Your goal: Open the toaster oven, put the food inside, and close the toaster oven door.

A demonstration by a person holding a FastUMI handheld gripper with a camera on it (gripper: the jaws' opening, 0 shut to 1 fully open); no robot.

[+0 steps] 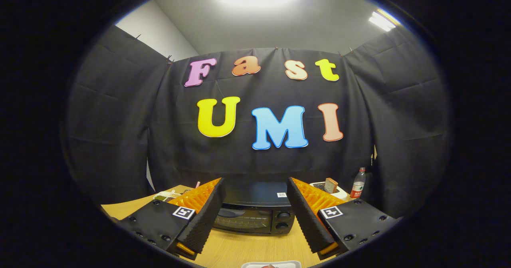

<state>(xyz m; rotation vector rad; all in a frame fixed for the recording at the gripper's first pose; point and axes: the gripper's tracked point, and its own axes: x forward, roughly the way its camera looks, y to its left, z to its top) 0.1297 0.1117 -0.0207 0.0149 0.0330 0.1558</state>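
Observation:
A black toaster oven stands on the wooden table beyond my fingers, framed in the gap between them. Its glass door looks closed, and two knobs sit on its right side. My gripper is open, fingers wide apart with nothing between them, held above the table and well short of the oven. A white plate's rim shows just below the fingers, with a bit of something on it too cut off to tell.
A white toaster holding a slice of bread stands right of the oven, with a plastic bottle beside it. A small white tray with greenish items lies at the left. Black cloth walls close in behind.

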